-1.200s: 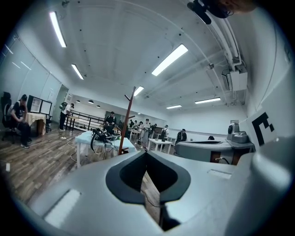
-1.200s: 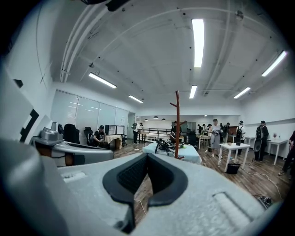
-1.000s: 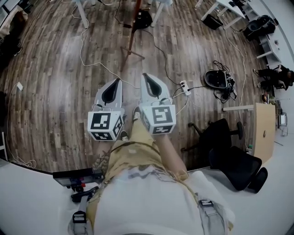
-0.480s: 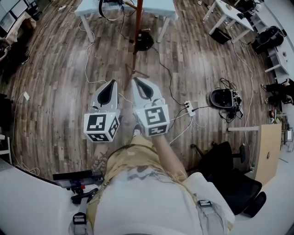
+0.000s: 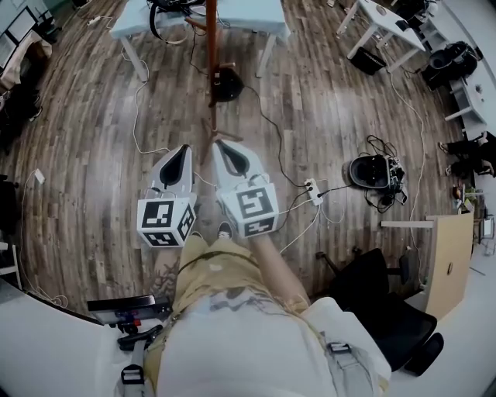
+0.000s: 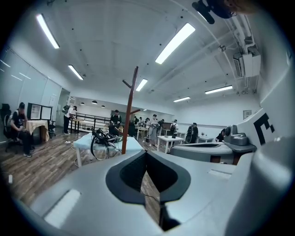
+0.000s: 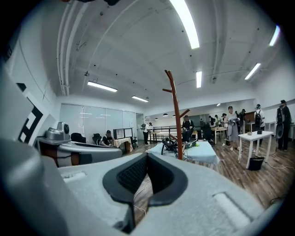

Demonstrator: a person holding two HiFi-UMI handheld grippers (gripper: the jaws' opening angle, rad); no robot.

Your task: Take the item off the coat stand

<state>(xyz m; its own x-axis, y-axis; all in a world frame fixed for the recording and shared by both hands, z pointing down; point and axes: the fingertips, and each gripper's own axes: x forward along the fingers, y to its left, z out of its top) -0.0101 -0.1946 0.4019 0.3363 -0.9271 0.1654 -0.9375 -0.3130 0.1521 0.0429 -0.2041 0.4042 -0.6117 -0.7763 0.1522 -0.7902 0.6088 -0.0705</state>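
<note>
the person has walked forward over the last second. the coat stand (image 5: 211, 62), before only a pole at the top edge of the head view, now shows more of its length with its pegs, and a pale table (image 5: 256, 12) has come into sight behind it. the stand's foot now shows just beyond the tips of both grippers, where earlier bare floor (image 5: 93, 155) lay between them.

the grippers themselves have not changed. the left gripper (image 5: 183, 149) and right gripper (image 5: 219, 144) are still carried side by side, pointing ahead, each with its fingers pressed together and nothing between them.

the item (image 6: 100, 140) looks to be the dark, strappy bundle low beside the pole, at about table height. from here i cannot tell what it is, nor whether it hangs from a low peg or rests on the table. both gripper views show it ahead and well apart from the fingers.

so i judge this as the approach, nearly over, with no reach begun. next, one gripper will have to spread its fingers and rise toward the peg. loose straps could snag on the peg as the item lifts.
</note>
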